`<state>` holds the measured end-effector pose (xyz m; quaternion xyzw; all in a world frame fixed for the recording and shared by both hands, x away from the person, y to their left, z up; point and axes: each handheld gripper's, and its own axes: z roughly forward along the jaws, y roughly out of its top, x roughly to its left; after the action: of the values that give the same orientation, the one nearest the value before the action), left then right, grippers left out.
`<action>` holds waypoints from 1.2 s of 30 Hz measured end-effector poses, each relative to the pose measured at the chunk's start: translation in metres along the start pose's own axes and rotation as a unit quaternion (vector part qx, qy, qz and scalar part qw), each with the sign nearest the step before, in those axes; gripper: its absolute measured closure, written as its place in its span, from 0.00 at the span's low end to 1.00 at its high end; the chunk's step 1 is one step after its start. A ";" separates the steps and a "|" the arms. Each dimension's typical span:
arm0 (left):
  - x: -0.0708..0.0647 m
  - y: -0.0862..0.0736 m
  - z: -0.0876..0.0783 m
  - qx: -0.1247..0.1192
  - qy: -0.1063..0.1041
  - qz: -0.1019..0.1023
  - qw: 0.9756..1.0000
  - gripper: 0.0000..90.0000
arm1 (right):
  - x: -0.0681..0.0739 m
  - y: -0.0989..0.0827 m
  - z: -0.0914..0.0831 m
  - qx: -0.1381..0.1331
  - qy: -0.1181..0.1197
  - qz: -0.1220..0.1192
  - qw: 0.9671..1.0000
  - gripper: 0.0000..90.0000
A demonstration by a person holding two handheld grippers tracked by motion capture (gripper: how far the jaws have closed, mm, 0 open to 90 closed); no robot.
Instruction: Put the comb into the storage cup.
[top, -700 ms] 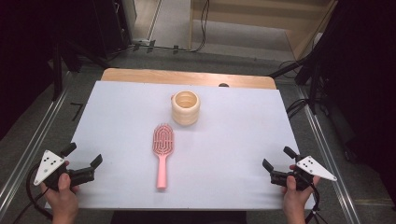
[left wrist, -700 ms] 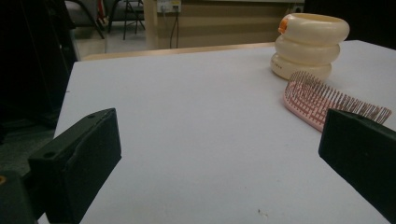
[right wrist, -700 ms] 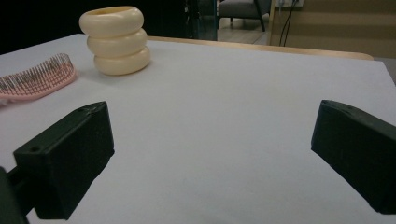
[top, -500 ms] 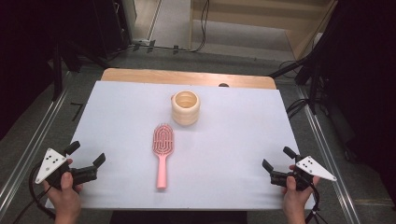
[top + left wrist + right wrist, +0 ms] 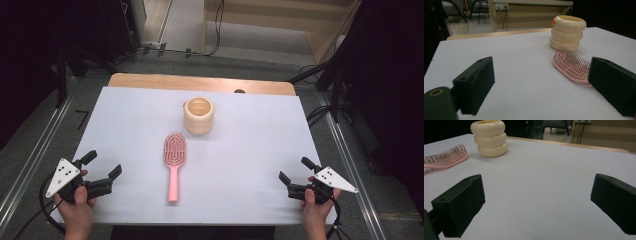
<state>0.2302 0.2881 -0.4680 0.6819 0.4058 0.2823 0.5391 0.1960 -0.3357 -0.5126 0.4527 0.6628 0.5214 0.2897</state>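
Left gripper point(image 5: 103, 167) nearer pink brush point(image 5: 173, 165); cream cup point(image 5: 199, 115) beyond.

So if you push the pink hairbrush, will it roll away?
Probably not. The hairbrush lies flat on its back, bristles up, so it would likely slide across the smooth white table. It looks like stiff plastic, so it should stay straight and feel light when lifted by its thin handle.

Cut-off and hidden parts around the brush and cup

In the left gripper view the pink hairbrush point(image 5: 571, 65) loses its handle behind the right-hand jaw, and in the right gripper view the frame's left edge crops it away; the small orange mark on the cream ringed cup point(image 5: 567, 32) is too blurred to identify; in the high view both of the person's forearms are cropped by the bottom edge, as is the left gripper point(image 5: 103, 170) cable
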 end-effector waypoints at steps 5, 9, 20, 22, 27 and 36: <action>-0.010 0.008 0.000 -0.007 -0.029 -0.016 0.999 0.31 | 0.000 0.000 0.000 -0.001 0.001 0.004 1.000 0.00; -0.032 0.017 0.007 0.006 -0.064 -0.010 0.998 0.53 | 0.000 0.000 0.000 0.001 0.002 0.003 1.000 0.00; -0.077 0.017 0.037 0.078 -0.140 0.012 0.987 0.96 | -0.001 -0.001 0.001 0.001 0.003 0.002 1.000 0.00; -0.084 0.017 0.043 0.088 -0.158 0.016 0.983 1.00 | -0.001 -0.001 0.001 0.001 0.004 0.001 1.000 0.00; -0.102 0.016 0.056 0.116 -0.186 0.011 0.976 1.00 | 0.000 -0.001 0.001 0.001 0.004 0.001 1.000 0.00; -0.136 -0.001 0.083 0.199 -0.225 0.014 0.954 1.00 | 0.000 -0.001 0.000 -0.002 0.007 0.000 1.000 0.00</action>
<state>0.2288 0.1298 -0.4835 0.8270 0.3122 0.0429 0.4657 0.1962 -0.3360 -0.5137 0.4480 0.6639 0.5261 0.2860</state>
